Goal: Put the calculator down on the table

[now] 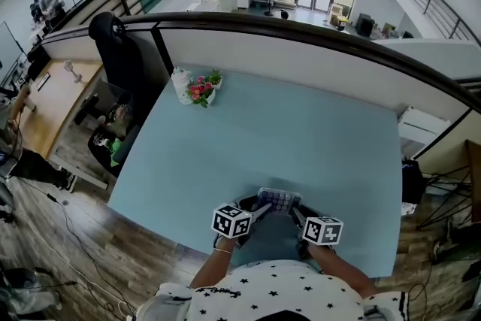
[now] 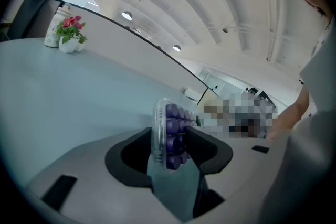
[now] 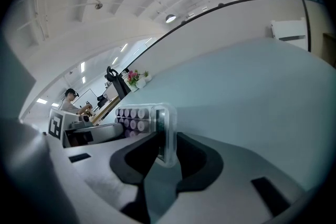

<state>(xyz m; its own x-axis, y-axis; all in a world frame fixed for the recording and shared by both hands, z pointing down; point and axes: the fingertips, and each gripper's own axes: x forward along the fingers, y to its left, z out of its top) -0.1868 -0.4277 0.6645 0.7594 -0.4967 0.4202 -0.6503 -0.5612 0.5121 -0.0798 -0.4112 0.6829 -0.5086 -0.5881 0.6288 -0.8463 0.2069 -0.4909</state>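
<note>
Your left gripper (image 1: pixel 263 210) and your right gripper (image 1: pixel 295 214) both hold the calculator (image 1: pixel 279 199) between them, one at each end. In the left gripper view the two jaws are closed on the end with the purple keys: one pad lies against the keys and the other against the clear back. In the right gripper view the jaws are closed on the other end of the calculator, where the dark display sits, and the rows of keys run away toward the left gripper. From the head view the calculator is over the near edge of the light blue table (image 1: pixel 301 131), just in front of your body, with its key side turned up. I cannot tell from any view if its underside already touches the table top or is a little above it. At the far left corner of the table stands a small pot of pink flowers (image 1: pixel 201 90), and a white bottle (image 1: pixel 180 83) is just beside it, well apart from the calculator.
</note>
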